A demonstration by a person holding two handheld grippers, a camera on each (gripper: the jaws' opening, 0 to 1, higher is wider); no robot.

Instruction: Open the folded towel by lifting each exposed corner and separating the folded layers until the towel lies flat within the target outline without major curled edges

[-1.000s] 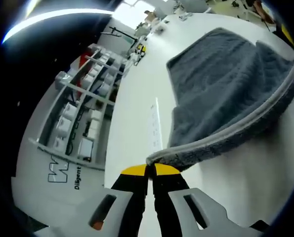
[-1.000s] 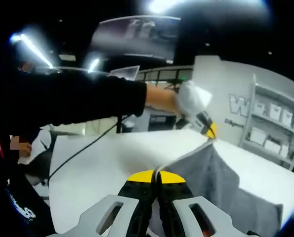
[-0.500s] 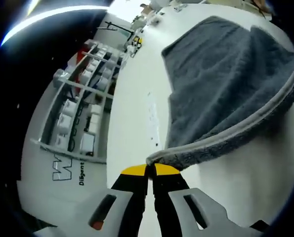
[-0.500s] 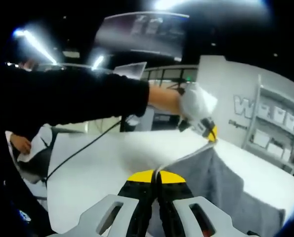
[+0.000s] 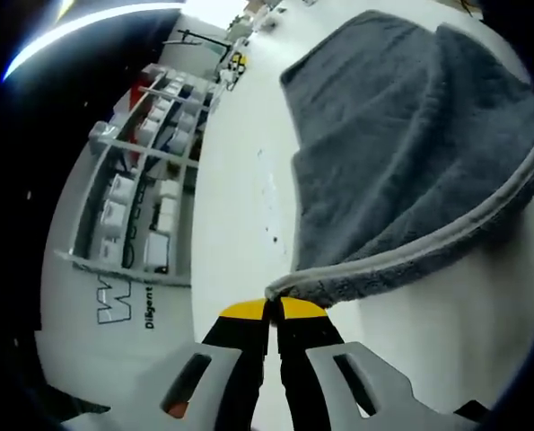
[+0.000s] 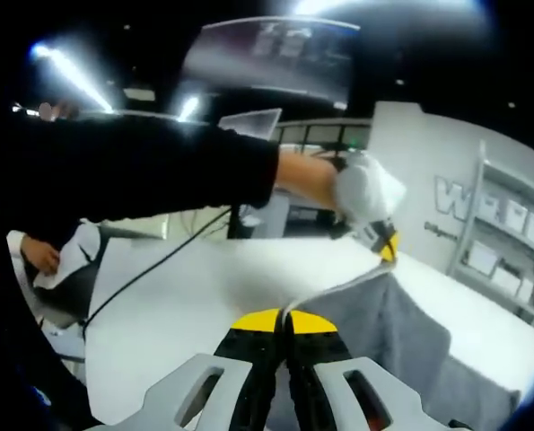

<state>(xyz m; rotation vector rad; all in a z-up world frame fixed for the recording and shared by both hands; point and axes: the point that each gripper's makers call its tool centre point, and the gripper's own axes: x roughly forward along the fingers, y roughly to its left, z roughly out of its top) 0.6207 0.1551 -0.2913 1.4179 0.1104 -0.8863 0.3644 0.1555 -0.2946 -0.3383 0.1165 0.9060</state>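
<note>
A dark grey towel [image 5: 401, 144] with a light grey hem hangs lifted over the white table [image 5: 240, 224]. My left gripper [image 5: 273, 310] is shut on one corner of it, its yellow tips pinched together. In the right gripper view the towel [image 6: 383, 328] drapes down from a taut top edge. My right gripper [image 6: 284, 321] is shut on the near corner of that edge. The left gripper [image 6: 386, 246] shows there at the far end of the edge, held by a person's hand with a black sleeve [image 6: 141, 166].
White shelving [image 5: 136, 180] with boxes runs along the table's far side, also seen in the right gripper view as white shelving [image 6: 509, 242]. A black cable [image 6: 150, 269] trails across the table. Small items [image 5: 235, 58] sit at the table's far end.
Both grippers keep hold of their towel corners. The left gripper view has shifted, so the towel sits higher and more spread in it. The right gripper view shifted slightly.
</note>
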